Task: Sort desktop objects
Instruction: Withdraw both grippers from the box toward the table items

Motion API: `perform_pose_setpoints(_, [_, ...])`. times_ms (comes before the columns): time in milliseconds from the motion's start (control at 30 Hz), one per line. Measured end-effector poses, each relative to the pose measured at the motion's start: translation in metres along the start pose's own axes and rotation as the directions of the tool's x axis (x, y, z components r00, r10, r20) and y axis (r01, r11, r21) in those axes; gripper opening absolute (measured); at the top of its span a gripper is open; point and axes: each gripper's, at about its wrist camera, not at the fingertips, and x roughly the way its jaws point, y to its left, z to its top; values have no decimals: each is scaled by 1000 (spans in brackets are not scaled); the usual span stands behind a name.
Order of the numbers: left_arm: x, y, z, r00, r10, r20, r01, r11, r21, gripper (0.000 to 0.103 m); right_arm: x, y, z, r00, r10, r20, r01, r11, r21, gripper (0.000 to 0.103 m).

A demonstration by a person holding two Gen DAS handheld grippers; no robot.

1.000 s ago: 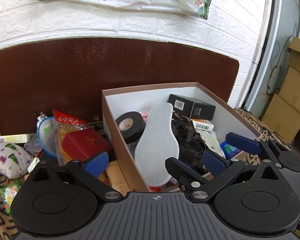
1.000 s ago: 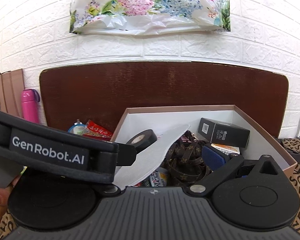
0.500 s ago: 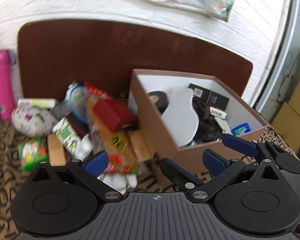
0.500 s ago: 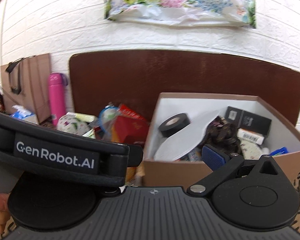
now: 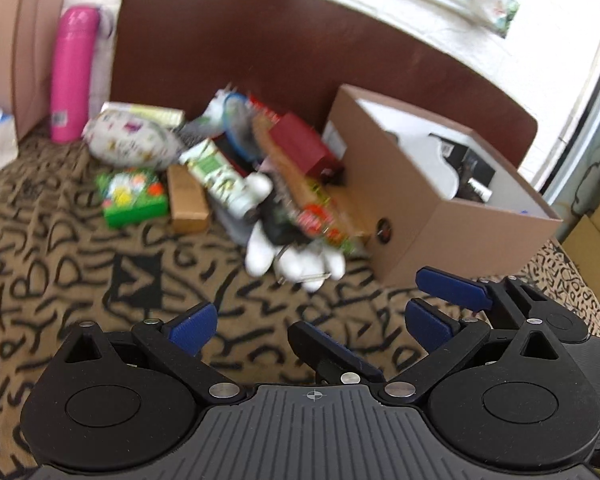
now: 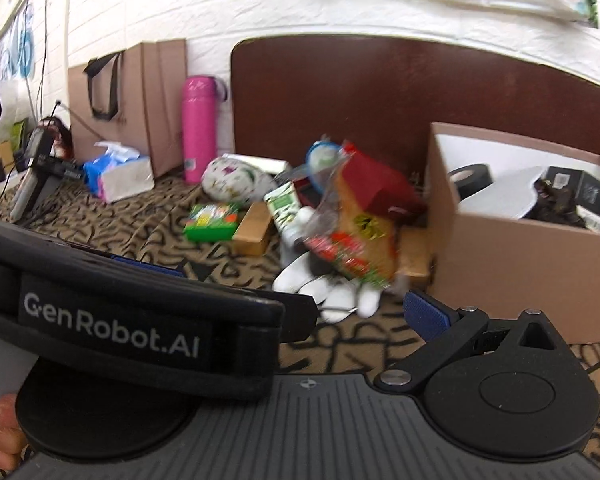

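**Picking the next item off the pile**

Both my grippers are empty, hovering above the patterned worktop, short of the clutter. Frames are motion-blurred, so small details are soft.

Left to right:
- Pink bottle stands upright at the back, well apart from the pile. Leave it for later.
- Floral pouch lies near it; the green packet and a small tan box lie flat just in front. Easy, isolated picks.
- Middle heap: green-white carton, red box on top, snack bag draped over the white glove. All overlapping and touching.
- Cardboard box on the right, open-topped, already holding tape, a white insole and a black box. That's the drop target, I judge.

Left gripper: jaws spread wide, nothing between them. Right gripper: one blue pad visible, the other side hidden behind the left unit, but the gap looks wide and empty.

My plan: take the glove first, since it's nearest and lowest. Come in low, pinch the cuff or finger end clear of the snack bag, lift slowly so the bag slides off rather than dragging. Risk: toppling the red box.
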Motion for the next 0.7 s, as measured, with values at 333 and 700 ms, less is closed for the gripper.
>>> perform_pose_setpoints(333, [2,34,-5,1000,27,-8,-27,997,-67,103,17,10,-5,998,51,-31,-51,999,4,103])
perform_pose_setpoints(700, [9,95,33,982,169,86,-153,975,-164,103,55,33,17,996,91,-19,-92,993,-74,94])
